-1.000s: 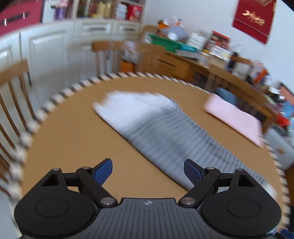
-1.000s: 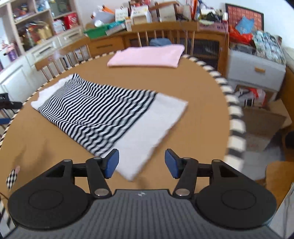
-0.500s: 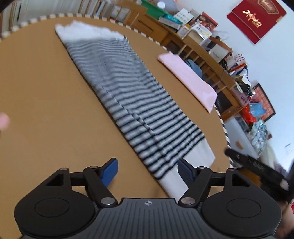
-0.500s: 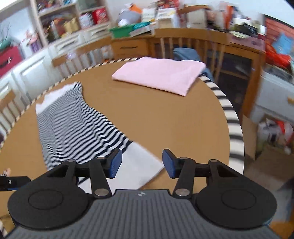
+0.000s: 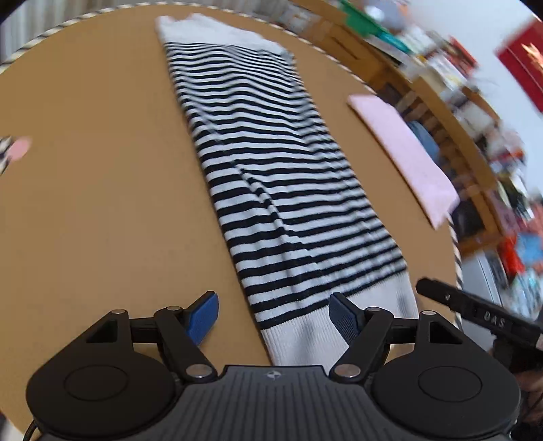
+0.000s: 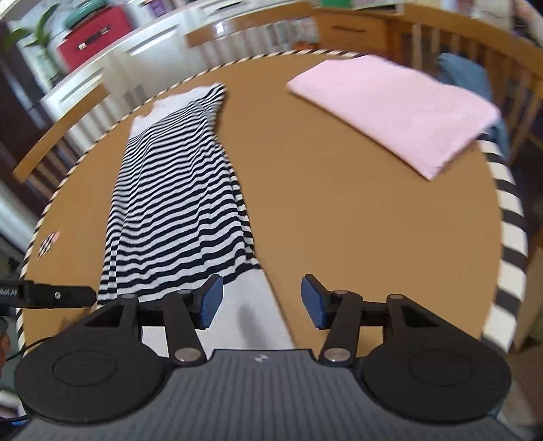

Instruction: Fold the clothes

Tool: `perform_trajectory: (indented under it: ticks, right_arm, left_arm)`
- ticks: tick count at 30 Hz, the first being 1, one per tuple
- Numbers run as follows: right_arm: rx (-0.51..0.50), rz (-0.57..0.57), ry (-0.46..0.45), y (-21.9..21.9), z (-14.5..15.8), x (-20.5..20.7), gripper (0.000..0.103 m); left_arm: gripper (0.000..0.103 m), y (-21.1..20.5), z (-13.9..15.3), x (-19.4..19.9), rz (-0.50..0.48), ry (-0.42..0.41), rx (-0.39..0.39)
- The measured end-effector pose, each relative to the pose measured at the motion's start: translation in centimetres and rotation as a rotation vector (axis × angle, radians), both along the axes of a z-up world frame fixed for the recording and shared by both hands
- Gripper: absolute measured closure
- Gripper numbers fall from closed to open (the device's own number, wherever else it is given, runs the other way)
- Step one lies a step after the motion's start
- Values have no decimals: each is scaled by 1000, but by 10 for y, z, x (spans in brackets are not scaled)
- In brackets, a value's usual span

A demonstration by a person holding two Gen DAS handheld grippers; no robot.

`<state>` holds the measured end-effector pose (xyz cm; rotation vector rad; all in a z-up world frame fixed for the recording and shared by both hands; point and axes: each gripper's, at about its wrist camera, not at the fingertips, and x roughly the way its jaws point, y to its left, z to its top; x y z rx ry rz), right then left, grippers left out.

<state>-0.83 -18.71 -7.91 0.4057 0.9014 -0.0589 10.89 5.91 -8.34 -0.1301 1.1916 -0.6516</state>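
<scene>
Left tool (image 5: 273,313), black linkage with blue pads, stands with its jaws wide apart and nothing between them; it hovers over the near white band of the black-and-white striped knit garment (image 5: 271,176), whose left edge runs between the two pads. Whether the pads touch the cloth cannot be told. Right tool (image 6: 261,300), same build, is likewise spread open and empty, placed over the same white hem at its right corner (image 6: 251,305); left pad above cloth, right pad above bare board. Each tool shows at the margin of the other's view: the right one as a black bar at the lower right of the left wrist view (image 5: 475,312), the left one as a black bar at the left of the right wrist view (image 6: 51,295). The striped garment lies flat as a long narrow strip on the round brown worktop (image 5: 101,169) with black-and-white striped rim, running from the near edge away to the far edge, where it ends in a second white band (image 5: 217,32). A shallow crease runs lengthwise through the stripes. Near the left rim sits a small checkered marker tag (image 6: 49,241). Further off, to the right and well apart from the striped strip, a folded pink cloth (image 6: 397,108) lies at the worktop's far right edge. Beyond, wooden chairs (image 6: 458,44) and cluttered shelving, blurred.
</scene>
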Motion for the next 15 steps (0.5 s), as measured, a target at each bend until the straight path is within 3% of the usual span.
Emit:
perform_trajectory:
  ticks: [3, 9, 12, 15]
  right_arm:
    - [60, 100, 0, -24, -7, 13, 50]
    - [227, 243, 22, -60, -21, 37, 50]
    - [317, 287, 46, -66, -24, 50, 50]
    - [395, 316, 73, -67, -27, 61, 51]
  left_arm:
    - [29, -11, -1, -19, 105, -19, 18]
    - [29, -19, -4, -48, 313, -24, -17]
    - [28, -18, -4, -57, 361, -26, -39]
    - [22, -17, -4, -59, 350, -23, -69]
